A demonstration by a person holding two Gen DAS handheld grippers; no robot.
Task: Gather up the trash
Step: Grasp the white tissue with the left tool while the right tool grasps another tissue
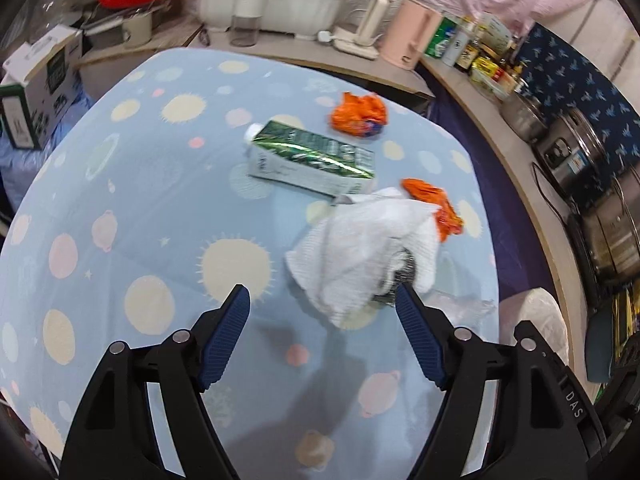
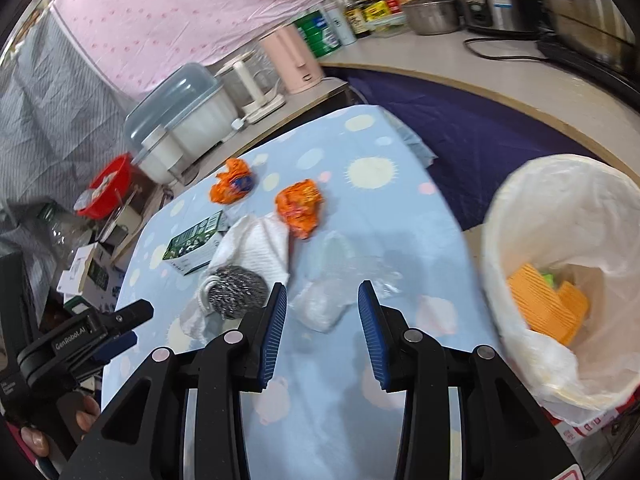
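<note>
Spread over a light blue tablecloth (image 1: pixel 132 216) printed with pale suns, planets and dots: trash of several textures.

- One carton (image 1: pixel 312 158), boxy, glossy green foil on top with white sides, lying flat at centre of the left wrist view.
- Two crumpled orange wrappers, crinkly plastic: one (image 1: pixel 359 115) above the carton, one (image 1: pixel 434 208) right of centre, touching the paper.
- One white paper towel (image 1: pixel 360 248), quilted and rumpled, draped partly over a steel scourer.
- One scourer (image 2: pixel 236 290), a round wad of coiled silvery wire, left of centre in the right wrist view.
- One clear plastic wrapper (image 2: pixel 344 276), thin, see-through, bunched, ahead of the right fingers.
- One bin (image 2: pixel 560 280), round, lined with a filmy white bag, at right edge of the right wrist view beside the table; inside, ridged orange sponge pieces (image 2: pixel 548 304) and a scrap of green.

Left gripper (image 1: pixel 324 294): ribbed blue pads set wide apart, nothing between, right tip overlapping the paper towel's edge in the picture.

Right gripper (image 2: pixel 322 286): pads parted about halfway, holding nothing, above the cloth near the clear plastic.
</note>
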